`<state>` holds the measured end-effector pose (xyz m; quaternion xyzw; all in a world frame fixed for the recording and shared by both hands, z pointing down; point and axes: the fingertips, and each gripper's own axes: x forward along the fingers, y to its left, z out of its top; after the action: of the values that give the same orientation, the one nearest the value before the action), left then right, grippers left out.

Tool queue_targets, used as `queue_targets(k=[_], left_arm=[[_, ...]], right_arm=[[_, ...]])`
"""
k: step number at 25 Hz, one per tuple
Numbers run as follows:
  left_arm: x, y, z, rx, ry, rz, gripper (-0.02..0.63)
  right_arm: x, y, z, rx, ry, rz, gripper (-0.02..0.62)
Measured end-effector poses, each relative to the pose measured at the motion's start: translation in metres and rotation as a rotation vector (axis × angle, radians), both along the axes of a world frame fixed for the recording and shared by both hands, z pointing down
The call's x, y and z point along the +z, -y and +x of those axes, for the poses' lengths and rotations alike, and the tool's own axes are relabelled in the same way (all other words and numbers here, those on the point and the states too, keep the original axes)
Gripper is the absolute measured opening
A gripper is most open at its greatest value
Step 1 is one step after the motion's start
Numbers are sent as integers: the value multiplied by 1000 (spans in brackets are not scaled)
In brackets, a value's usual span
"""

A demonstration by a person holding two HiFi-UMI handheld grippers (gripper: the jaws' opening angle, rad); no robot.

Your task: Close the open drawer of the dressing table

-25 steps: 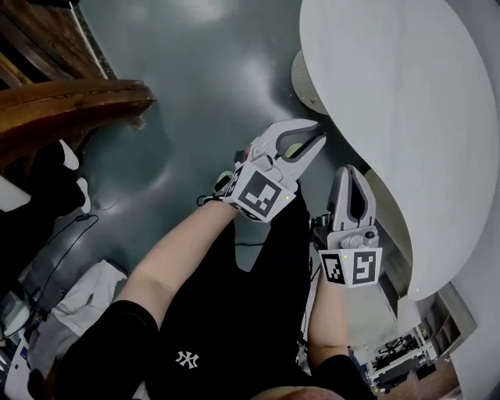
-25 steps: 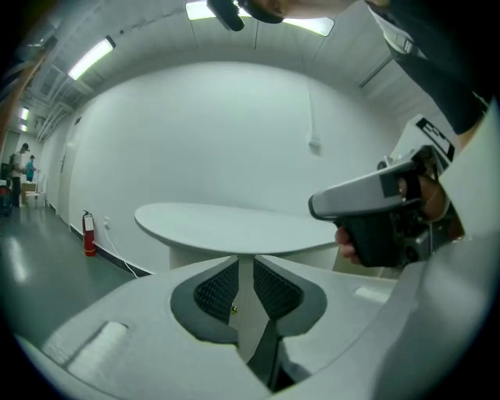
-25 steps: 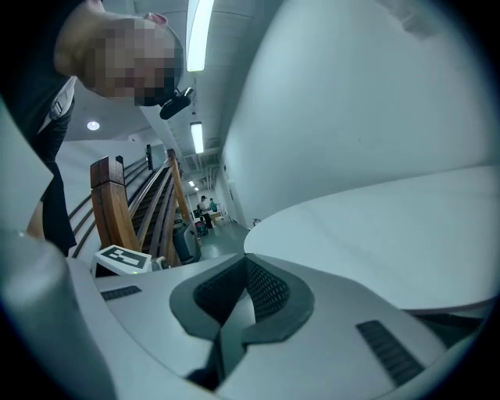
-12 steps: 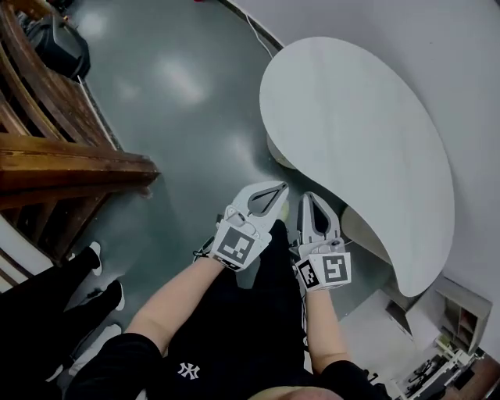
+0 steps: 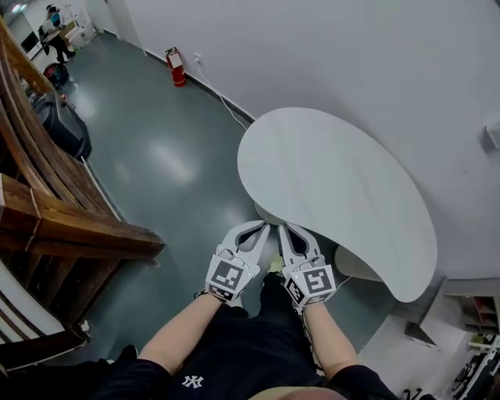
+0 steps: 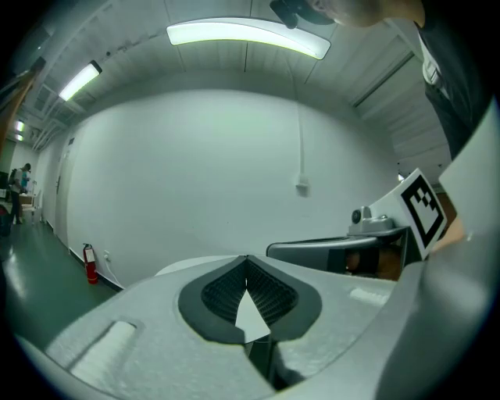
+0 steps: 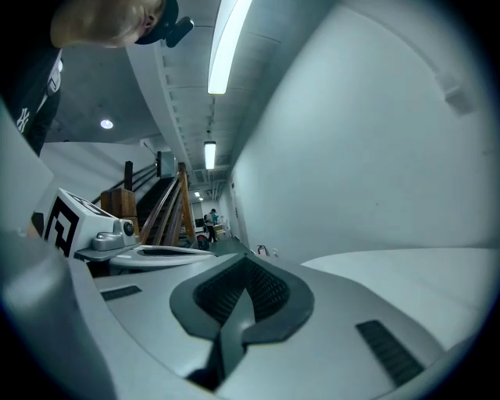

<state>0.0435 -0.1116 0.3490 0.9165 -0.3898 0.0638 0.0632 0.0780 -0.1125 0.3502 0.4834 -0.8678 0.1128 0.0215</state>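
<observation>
Gripping nothing, left hand-held gripper and right hand-held gripper are fully closed.

support: dressing table, white kidney-shaped top | floor: glossy grey-green | on floor: red fire extinguisher

Two grippers are near: one left gripper and one right gripper. There is one white counter at right, one wooden structure at left, one red fire extinguisher by the far wall, and one person far left.
</observation>
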Motion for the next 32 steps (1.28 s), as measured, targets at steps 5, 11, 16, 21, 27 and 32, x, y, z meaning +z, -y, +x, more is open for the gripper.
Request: queue_targets(k=[5, 11, 16, 21, 27, 32], left_arm=[[-31, 1, -5, -24, -30, 19, 11], [-62, 3, -12, -43, -72, 39, 11], [-78, 2, -13, -47, -71, 61, 11], [-89, -1, -8, -45, -71, 82, 11], [-92, -2, -15, -52, -72, 88, 11], [-94, -3, -17, -57, -74, 92, 11]], right_arm=[[-35, 5, 5, -2, -1, 54, 15], [-62, 3, 0, -13, 1, 86, 15], [-80, -1, -1, -17, 6, 106, 15], [-87, -5, 2, -14, -10, 112, 15], [-86, -8, -8, -18, -12, 112, 15], [-90, -8, -10, -18, -13, 122, 14]])
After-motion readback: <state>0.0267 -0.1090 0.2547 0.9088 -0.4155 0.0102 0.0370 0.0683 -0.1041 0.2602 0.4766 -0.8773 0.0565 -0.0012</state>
